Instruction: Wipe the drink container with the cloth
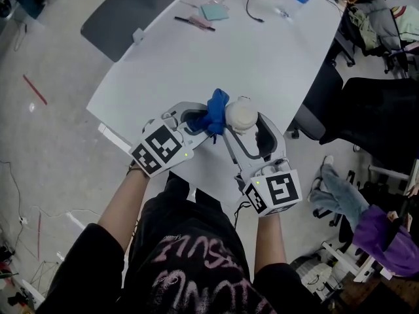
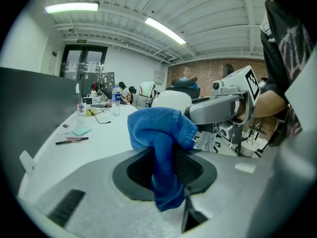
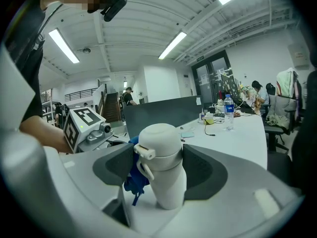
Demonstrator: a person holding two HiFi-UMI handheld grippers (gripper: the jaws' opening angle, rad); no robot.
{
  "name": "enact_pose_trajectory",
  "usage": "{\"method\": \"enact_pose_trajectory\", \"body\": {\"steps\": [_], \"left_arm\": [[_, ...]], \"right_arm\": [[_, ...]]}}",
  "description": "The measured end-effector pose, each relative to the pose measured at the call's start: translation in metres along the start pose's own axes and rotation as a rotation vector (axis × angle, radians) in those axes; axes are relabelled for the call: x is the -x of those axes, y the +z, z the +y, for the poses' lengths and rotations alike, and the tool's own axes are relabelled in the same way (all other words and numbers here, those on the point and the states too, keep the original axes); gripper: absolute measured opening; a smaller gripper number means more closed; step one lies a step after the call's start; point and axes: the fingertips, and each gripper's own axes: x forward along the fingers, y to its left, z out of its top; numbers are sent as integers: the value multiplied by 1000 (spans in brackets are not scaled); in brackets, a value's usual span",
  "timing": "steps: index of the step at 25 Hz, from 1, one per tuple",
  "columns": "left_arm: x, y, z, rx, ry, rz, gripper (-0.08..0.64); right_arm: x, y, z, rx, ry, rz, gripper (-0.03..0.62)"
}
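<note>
Over table edge, head view: left gripper (image 1: 204, 120) and right gripper (image 1: 245, 124) meet tip to tip above white table (image 1: 262, 57); blue cloth (image 1: 216, 112) touches drink container (image 1: 241, 114).
Left gripper view: jaws clamped on cloth (image 2: 161, 143), wad bulging forward; container (image 2: 171, 99) directly ahead, just behind wad.
Right gripper view: jaws closed round container (image 3: 163, 167), upright, lid uppermost; cloth (image 3: 133, 175) against its left flank.
Governing relation: container's long axis vertical; wipe likely runs along that flank.

Left gripper (image 1: 200, 120) and right gripper (image 1: 245, 125) were pale grey; each bore a black-and-white cube (image 1: 159, 149). The shirt (image 1: 190, 267) was black, pink-lettered.
</note>
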Motion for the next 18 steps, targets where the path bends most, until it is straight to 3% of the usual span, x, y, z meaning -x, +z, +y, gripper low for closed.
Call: {"method": "enact_pose_trajectory", "body": {"steps": [8, 18], "left_arm": [[-17, -35, 9, 65, -21, 31, 100], [-32, -61, 13, 68, -29, 101, 100]], "right_arm": [[-4, 0, 1, 6, 0, 12, 311], [-2, -2, -1, 2, -6, 18, 313]]}}
